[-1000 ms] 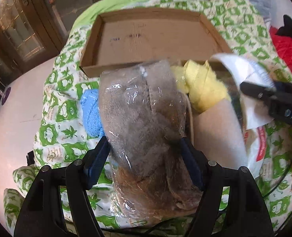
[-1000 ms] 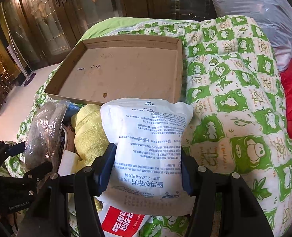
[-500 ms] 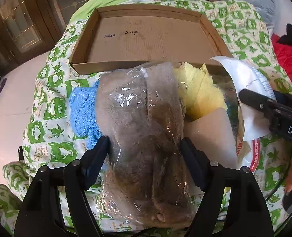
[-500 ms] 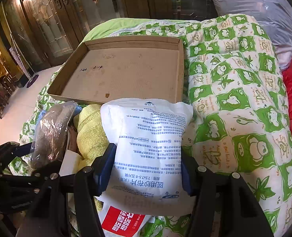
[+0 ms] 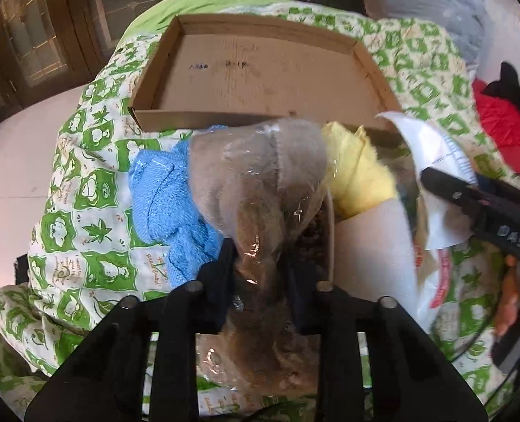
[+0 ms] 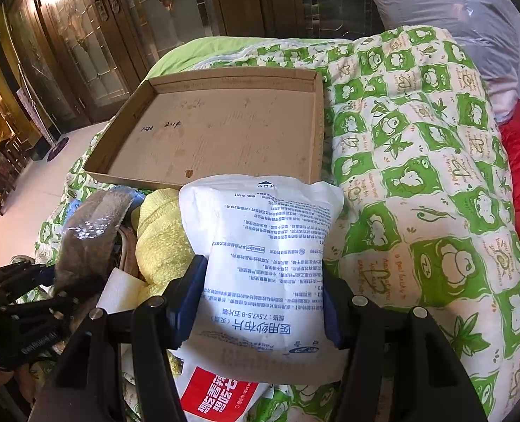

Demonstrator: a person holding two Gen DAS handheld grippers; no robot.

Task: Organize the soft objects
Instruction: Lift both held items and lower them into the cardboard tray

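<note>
left wrist view: the left tool (image 5: 258, 267) is closing on the grey plush in clear wrap (image 5: 260, 190), which sits pinched between its pads; the grip is low on the bundle, likely so the wrap does not slip
neighbours: blue towel (image 5: 168, 204) touching the plush at its left, yellow towel (image 5: 358, 168) at its right; all lie on the bed quilt (image 5: 84, 183) just before the near wall of the cardboard tray (image 5: 260, 70)
right wrist view: the right tool (image 6: 260, 299) stands half open, its 2 pads pressed on the sides of the white gauze packet (image 6: 270, 246); the packet lies atop a red-labelled bag (image 6: 217, 394)
tray: nothing in it, so it looks like the goal for both bundles; judged, not seen
</note>
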